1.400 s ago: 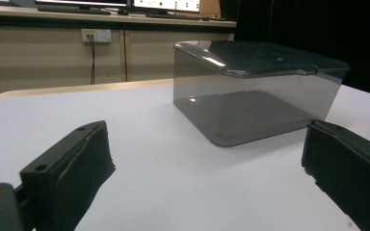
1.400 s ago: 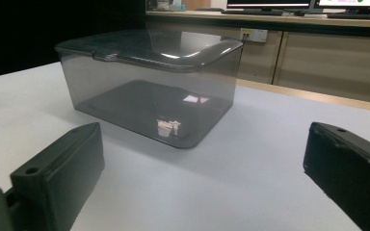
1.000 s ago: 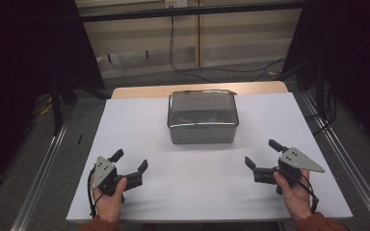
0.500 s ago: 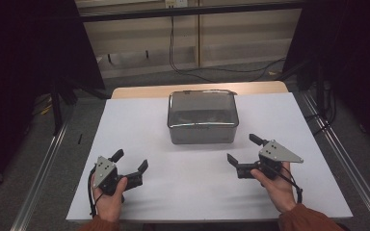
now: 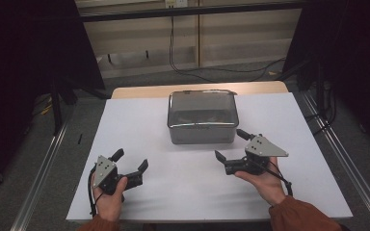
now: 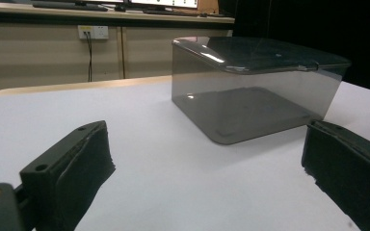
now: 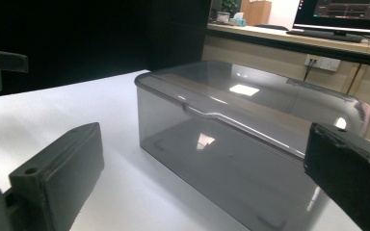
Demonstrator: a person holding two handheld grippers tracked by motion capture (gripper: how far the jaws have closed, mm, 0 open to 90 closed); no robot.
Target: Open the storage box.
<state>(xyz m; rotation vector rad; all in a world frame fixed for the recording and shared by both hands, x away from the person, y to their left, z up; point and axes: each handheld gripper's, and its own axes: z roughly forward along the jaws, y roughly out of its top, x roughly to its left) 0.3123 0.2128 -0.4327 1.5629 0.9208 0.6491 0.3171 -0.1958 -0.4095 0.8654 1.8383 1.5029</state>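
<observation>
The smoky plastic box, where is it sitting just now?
In the high view the box sits lid-closed mid-table toward the far edge, the right gripper nearest it.

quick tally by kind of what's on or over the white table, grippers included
smoky clear plastic box with lid: 1
hand-held two-jaw grippers: 2, the left gripper and the right gripper, both open and empty
total: 3

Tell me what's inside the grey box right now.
The lid is shut on the smoky grey box. The gripper views show a bare floor; the high view's blurred shapes may be reflections.
</observation>
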